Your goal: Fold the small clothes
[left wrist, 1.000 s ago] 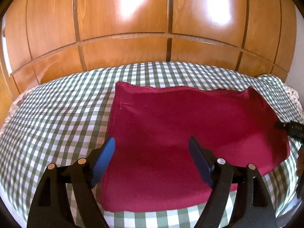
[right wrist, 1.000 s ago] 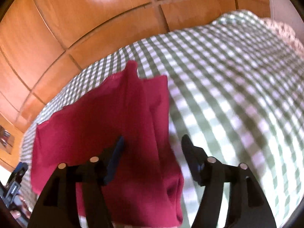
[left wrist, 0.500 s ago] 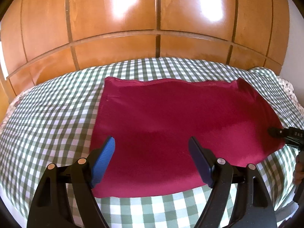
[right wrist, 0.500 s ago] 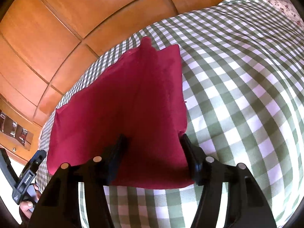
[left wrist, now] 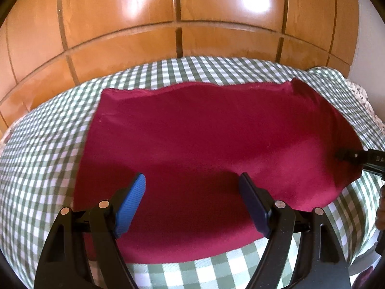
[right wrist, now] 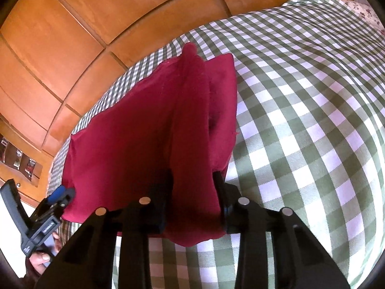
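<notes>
right gripper (right wrist: 192, 192) closing on cloth (right wrist: 144, 139)

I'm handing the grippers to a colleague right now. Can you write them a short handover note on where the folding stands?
Right gripper: jaws closing around a bunched ridge of the red cloth at its right edge; fabric is between the fingers.
Left gripper: open, holding nothing, above the cloth's near edge.
Cloth: spread mostly flat on the green checked cover, in front of the wooden panelling.
Done: cloth laid out, right edge being gathered.
Left: finish the right grip, take the near left part with the left gripper, and probably make the fold; none shows yet.
</notes>
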`<state>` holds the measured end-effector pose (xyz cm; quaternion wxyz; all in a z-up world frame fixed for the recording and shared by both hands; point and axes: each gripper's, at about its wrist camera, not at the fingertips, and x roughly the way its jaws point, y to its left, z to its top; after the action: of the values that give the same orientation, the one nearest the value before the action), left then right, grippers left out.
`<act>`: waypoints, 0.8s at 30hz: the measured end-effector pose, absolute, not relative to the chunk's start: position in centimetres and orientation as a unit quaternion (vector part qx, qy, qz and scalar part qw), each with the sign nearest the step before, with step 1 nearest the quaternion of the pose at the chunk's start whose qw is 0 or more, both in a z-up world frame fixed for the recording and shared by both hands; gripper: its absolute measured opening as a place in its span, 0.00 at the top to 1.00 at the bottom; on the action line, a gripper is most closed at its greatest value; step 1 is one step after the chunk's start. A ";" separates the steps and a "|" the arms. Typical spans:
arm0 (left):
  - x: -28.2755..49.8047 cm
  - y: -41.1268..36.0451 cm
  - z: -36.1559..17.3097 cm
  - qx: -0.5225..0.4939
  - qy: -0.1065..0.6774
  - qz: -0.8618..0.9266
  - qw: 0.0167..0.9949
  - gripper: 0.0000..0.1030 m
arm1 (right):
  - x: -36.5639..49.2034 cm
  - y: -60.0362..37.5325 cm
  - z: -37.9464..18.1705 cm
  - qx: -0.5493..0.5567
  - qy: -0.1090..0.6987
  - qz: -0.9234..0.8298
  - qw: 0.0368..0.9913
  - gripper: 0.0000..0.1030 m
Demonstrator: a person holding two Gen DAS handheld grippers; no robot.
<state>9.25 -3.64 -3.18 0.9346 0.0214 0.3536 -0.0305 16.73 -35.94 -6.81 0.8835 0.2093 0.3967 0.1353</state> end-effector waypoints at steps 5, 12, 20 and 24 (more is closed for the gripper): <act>10.1 -3.8 -4.3 0.014 0.368 -0.038 0.929 0.24 | 16.8 -35.6 -5.7 0.203 0.395 0.143 0.885 0.75; 10.3 -2.6 -4.3 -0.017 0.375 -0.066 0.925 0.24 | 16.5 -33.1 -1.7 0.179 0.372 0.164 0.896 0.79; 10.1 4.6 -1.9 -0.147 0.370 -0.093 0.912 0.24 | 16.7 -25.6 4.1 0.127 0.339 0.228 0.904 0.80; 9.3 8.8 -1.0 -0.188 0.357 -0.084 0.911 0.24 | 16.8 -20.0 5.1 0.088 0.331 0.269 0.900 0.80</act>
<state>9.32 8.75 -0.97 0.9109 -0.1884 0.3573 -0.0842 16.79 -20.00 5.08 0.9002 0.0877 0.3315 0.2686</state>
